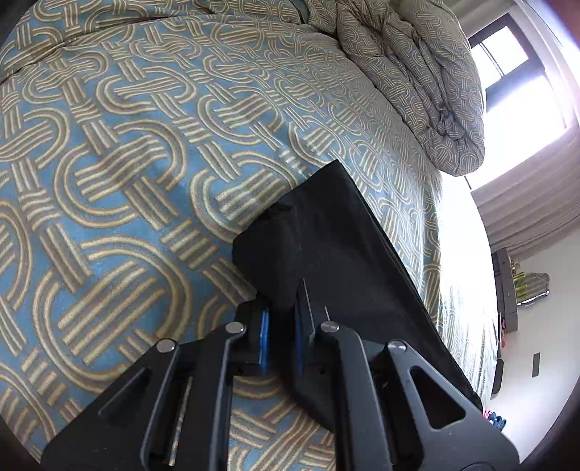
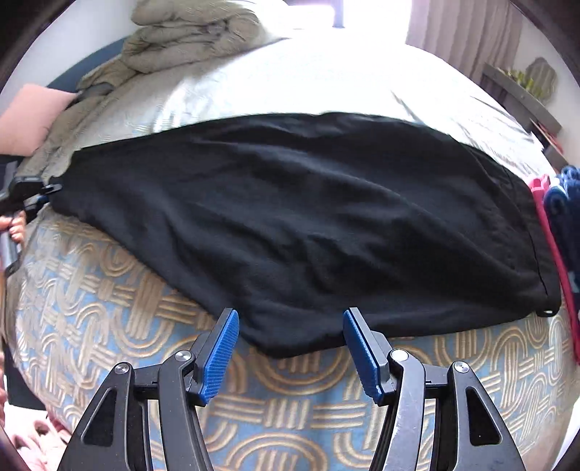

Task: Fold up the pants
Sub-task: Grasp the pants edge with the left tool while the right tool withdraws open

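Where the black pants (image 2: 301, 224) lie across the patterned blue bedspread (image 2: 108, 326), they look folded lengthwise, softly creased. Their far end is pinched between the pressed-together blue pads of the left gripper (image 1: 281, 337); the right gripper (image 2: 290, 347) hovers spread at their near edge. Beyond the pants sit a bunched duvet (image 2: 195, 25) and bright window (image 1: 507, 61).

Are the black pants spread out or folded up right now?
Spread out: the black pants lie long across the bedspread, left tongs pinching one end, right tongs open.
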`<control>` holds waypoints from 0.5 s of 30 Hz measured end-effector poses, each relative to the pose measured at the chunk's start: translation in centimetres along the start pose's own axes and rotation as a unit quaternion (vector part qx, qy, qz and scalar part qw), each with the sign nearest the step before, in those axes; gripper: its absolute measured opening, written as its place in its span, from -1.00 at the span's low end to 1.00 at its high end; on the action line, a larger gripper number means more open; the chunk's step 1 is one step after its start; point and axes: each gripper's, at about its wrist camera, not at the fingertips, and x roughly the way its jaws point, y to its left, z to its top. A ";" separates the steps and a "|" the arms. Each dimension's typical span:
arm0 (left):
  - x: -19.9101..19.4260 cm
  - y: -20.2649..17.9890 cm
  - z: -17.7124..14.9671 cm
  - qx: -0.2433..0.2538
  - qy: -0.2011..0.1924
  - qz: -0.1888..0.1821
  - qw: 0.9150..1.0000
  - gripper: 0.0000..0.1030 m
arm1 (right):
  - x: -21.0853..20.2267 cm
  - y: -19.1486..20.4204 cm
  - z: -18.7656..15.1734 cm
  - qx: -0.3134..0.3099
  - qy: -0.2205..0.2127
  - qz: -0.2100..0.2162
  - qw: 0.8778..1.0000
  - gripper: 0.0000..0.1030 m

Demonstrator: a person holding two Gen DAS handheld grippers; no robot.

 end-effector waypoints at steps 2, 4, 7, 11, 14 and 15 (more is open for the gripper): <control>-0.1 -0.1 -0.3 0.006 -0.005 0.006 1.000 -0.77 | 0.5 1.4 -0.1 -0.038 0.003 0.006 0.999 0.19; -0.1 -0.5 -0.3 0.012 -0.009 0.009 1.000 -0.79 | 1.9 2.5 0.0 -0.067 0.012 -0.012 0.998 0.18; -0.1 -0.3 0.0 0.012 -0.006 0.000 1.000 -0.79 | 3.0 2.3 0.6 -0.023 0.040 0.011 0.999 0.18; 0.2 -0.2 0.1 0.008 -0.004 -0.008 1.000 -0.79 | 1.9 0.8 3.0 0.005 0.041 0.031 0.999 0.18; 0.1 -0.2 0.1 0.014 -0.007 -0.004 1.000 -0.79 | 1.4 0.9 5.8 0.010 0.010 0.030 0.999 0.22; 0.1 -0.3 0.1 0.017 -0.007 -0.003 1.000 -0.79 | 1.8 0.9 7.1 0.011 0.008 0.022 1.000 0.23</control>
